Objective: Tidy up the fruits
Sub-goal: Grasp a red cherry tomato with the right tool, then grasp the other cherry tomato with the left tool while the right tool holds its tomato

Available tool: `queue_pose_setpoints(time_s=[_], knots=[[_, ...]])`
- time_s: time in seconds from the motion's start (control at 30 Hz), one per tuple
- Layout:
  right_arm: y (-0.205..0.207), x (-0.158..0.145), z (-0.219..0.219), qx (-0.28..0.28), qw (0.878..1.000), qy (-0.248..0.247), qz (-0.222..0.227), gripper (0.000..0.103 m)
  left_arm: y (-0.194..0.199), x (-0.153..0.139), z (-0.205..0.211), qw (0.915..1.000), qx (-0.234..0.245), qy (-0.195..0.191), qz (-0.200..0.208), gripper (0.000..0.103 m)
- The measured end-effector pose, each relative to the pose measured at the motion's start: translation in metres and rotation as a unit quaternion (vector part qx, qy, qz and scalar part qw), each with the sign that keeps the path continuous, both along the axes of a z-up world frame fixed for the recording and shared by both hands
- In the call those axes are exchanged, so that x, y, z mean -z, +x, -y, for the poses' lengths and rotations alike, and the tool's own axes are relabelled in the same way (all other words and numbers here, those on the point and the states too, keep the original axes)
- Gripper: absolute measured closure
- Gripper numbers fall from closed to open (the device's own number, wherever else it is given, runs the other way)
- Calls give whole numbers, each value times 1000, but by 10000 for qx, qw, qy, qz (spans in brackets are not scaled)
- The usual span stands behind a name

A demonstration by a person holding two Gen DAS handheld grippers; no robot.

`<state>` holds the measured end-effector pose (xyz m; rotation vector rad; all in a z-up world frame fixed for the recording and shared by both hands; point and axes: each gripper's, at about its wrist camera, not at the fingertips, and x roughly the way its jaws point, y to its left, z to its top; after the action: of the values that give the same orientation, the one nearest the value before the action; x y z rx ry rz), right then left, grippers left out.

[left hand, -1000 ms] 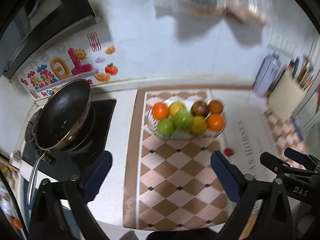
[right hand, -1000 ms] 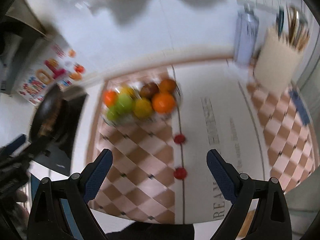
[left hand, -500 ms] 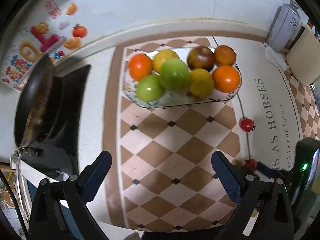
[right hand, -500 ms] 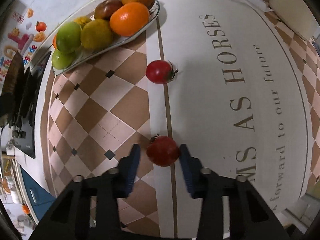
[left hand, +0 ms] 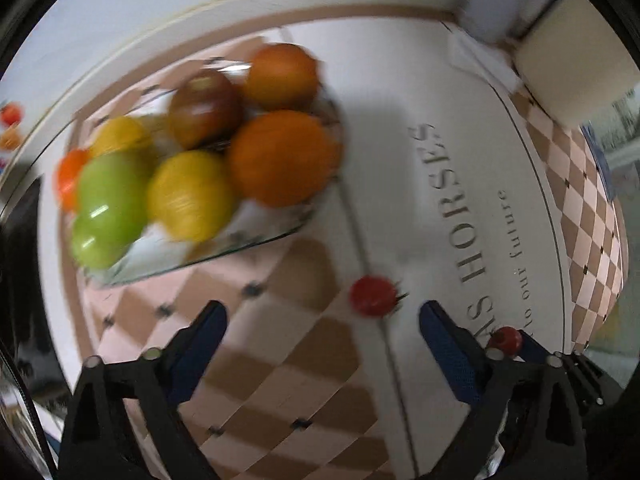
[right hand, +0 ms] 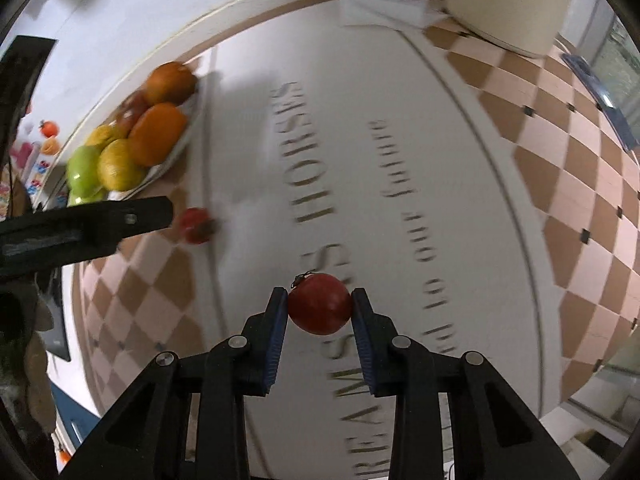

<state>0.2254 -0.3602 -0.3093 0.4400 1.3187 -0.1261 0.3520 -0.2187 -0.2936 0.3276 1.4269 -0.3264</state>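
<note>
Left gripper (left hand: 320,332), jaws wide and just narrowing, nothing between them: loose cherry tomato (left hand: 373,295), smooth and round, lies lower centre of frame, nearer the right-hand pad. Right gripper (right hand: 320,312) clamps second tomato (right hand: 319,309). Glass fruit dish (left hand: 256,236) upper left

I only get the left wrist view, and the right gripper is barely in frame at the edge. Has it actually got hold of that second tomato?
Observer: Yes. The right gripper is shut on the tomato, with one pad pressing each side.
Operator: How deep in the jaws does it sit?
Observer: Right at the fingertips; its far side pokes out past them.
Operator: Which way is the stem?
Observer: The stem is at the fruit's top left, pointing away from the camera.
</note>
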Motion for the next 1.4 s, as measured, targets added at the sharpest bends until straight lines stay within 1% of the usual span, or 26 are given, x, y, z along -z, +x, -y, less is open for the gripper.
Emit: queue_pose_setpoints(time_s=[0.03,0.07,0.1,0.13,0.2,0.23,0.3,0.33,0.37,0.47,0.57,0.67,0.83,0.93,0.97,1.03,1.13,1.2,1.27,1.37,1.4], knots=[[0,1,3,31,10000,0,-17,68,1,7,8,9999,96,29,-60,18],[0,3,6,63,10000,3,-41,68,2,12,13,9998,165,41,-113,25],[1,4,10,85,9999,13,-55,68,3,17,17,9996,224,54,-177,30],[2,6,12,108,9999,31,-69,68,3,22,21,9993,284,76,-233,32],[2,10,14,133,9998,42,-123,68,3,30,26,9987,378,100,-322,48],[4,12,13,136,9998,60,-134,68,3,33,28,9985,403,112,-357,52],[8,13,10,115,9998,77,-134,68,2,38,30,9981,467,98,-400,69],[10,13,9,99,9998,75,-121,68,2,38,30,9982,477,114,-357,70],[13,12,7,76,9999,66,-103,68,2,36,30,9982,510,99,-305,74],[21,8,3,7,10000,63,-46,68,3,35,28,9984,481,16,-303,81],[29,0,0,-53,10000,48,58,68,7,28,17,9989,362,-114,-267,82],[39,-6,-4,-106,9998,85,149,68,13,18,1,9991,110,-304,-268,82],[52,-15,-14,-229,9990,234,320,68,21,-10,-45,9965,-415,-683,-227,82],[60,-18,-26,-352,9978,375,420,68,23,-27,-78,9927,-780,-900,-182,82],[63,-19,-31,-397,9972,440,454,68,22,-31,-90,9919,-821,-964,-82,82],[68,-19,-41,-476,9961,541,508,68,27,-41,-112,9879,-1090,-1106,-64,82],[76,-20,-50,-529,9952,618,546,68,35,-49,-140,9840,-1352,-1164,-24,82],[78,-22,-49,-460,9952,653,570,68,35,-41,-142,9826,-1492,-1102,-105,81],[79,-24,-43,-361,9956,623,594,68,33,-35,-137,9799,-1527,-1243,-325,80],[73,-26,-28,-250,9968,504,561,68,29,-27,-108,9820,-1266,-1319,-475,77],[70,-26,-21,-220,9973,444,534,68,27,-25,-96,9834,-1128,-1322,-526,75]])
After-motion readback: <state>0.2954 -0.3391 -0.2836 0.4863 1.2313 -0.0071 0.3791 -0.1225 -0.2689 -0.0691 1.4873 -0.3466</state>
